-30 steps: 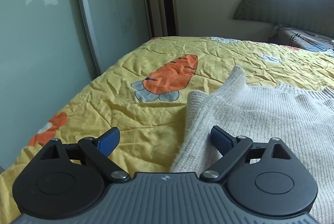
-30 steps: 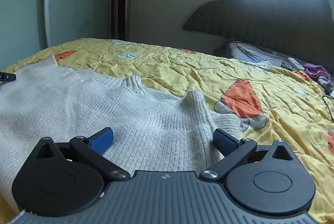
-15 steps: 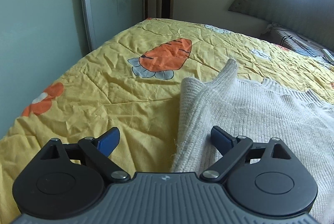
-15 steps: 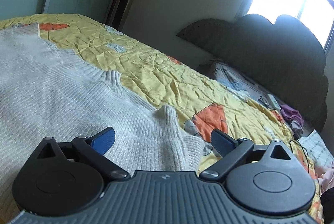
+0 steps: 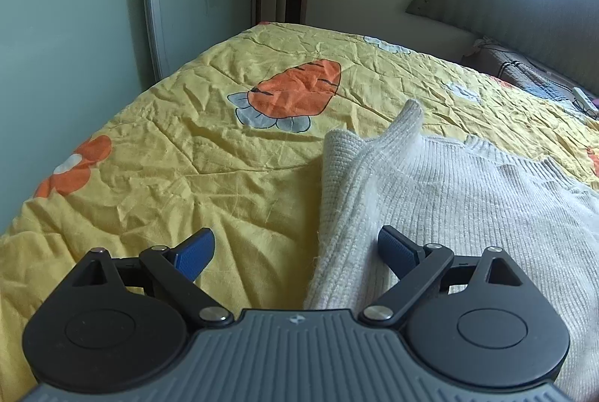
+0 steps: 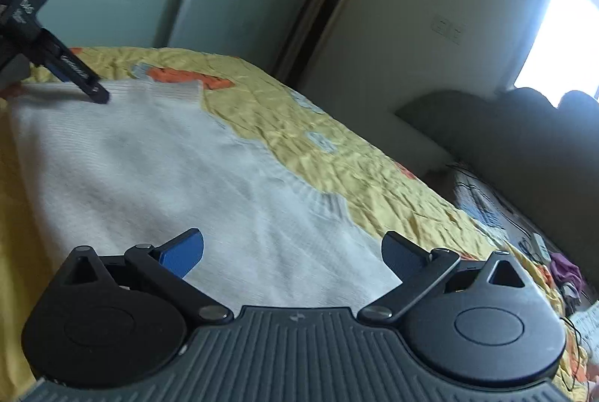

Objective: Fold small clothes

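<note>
Sweater (image 5: pixel 468 200), cream knit, lay flat on the bed (image 5: pixel 209 155), filling the right half of the left wrist frame and the centre of the right wrist frame (image 6: pixel 161 173). Left edge folded up in a ridge running between the blue pads (image 5: pixel 194 254) of the left tool (image 5: pixel 295 248), spread wide, gripping nothing. Right tool (image 6: pixel 292 252) likewise spread, hovering over the knit. Seen at upper left of the right frame: left tool (image 6: pixel 93 91), tip at the sweater's far edge. Beyond: headboard (image 5: pixel 524 1).
</note>
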### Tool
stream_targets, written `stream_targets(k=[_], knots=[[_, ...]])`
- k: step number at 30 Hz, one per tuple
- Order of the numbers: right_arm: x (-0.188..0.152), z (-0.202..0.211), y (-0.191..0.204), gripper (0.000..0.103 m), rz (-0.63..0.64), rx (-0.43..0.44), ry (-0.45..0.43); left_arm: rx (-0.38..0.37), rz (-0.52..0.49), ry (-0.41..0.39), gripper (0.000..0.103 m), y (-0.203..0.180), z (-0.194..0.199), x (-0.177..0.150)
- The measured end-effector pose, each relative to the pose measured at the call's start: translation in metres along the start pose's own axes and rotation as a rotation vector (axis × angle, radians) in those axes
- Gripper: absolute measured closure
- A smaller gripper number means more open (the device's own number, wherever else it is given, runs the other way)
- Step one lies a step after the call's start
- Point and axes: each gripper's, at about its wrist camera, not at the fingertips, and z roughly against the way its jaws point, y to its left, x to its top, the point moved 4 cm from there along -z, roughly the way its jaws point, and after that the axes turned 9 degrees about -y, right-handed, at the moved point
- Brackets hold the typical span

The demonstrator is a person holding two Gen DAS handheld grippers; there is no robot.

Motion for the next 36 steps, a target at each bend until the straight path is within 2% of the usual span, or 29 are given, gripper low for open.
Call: stream_targets(k=[3,7,12,16,19,24,27,30,33,36], knots=[[0.009,-0.005,0.032,0.001,0.006,0.079,-0.004,-0.017,-0.003,0.010,0.008,0.003,0.003,-0.001],[0.012,-0.014,0.064,0.001,0.038,0.120,0.034,-0.030,-0.005,0.017,0.008,0.008,0.008,-0.003],[0.014,-0.016,0.066,0.001,-0.040,0.110,0.067,-0.033,-0.024,0.009,0.008,0.012,0.014,-0.002],[0.020,-0.010,0.068,0.001,-0.110,0.120,0.054,-0.035,-0.046,-0.016,0.008,0.014,0.020,0.003],[0.027,-0.001,0.083,0.001,-0.100,0.141,0.018,-0.086,-0.049,-0.043,0.008,0.020,0.025,0.013],[0.037,-0.001,0.118,0.001,-0.067,0.200,-0.003,-0.285,-0.071,0.066,0.008,0.019,0.015,0.021],[0.039,-0.003,0.137,0.001,-0.056,0.216,0.003,-0.328,-0.071,0.117,0.008,0.015,0.004,0.022],[0.038,-0.007,0.151,0.001,-0.031,0.200,0.017,-0.382,-0.020,0.198,0.008,0.015,-0.016,0.024],[0.036,-0.010,0.161,0.001,-0.006,0.164,0.030,-0.405,0.035,0.260,0.008,0.012,-0.037,0.024],[0.035,-0.015,0.166,0.001,0.030,0.104,0.035,-0.409,0.061,0.277,0.008,0.010,-0.055,0.025]])
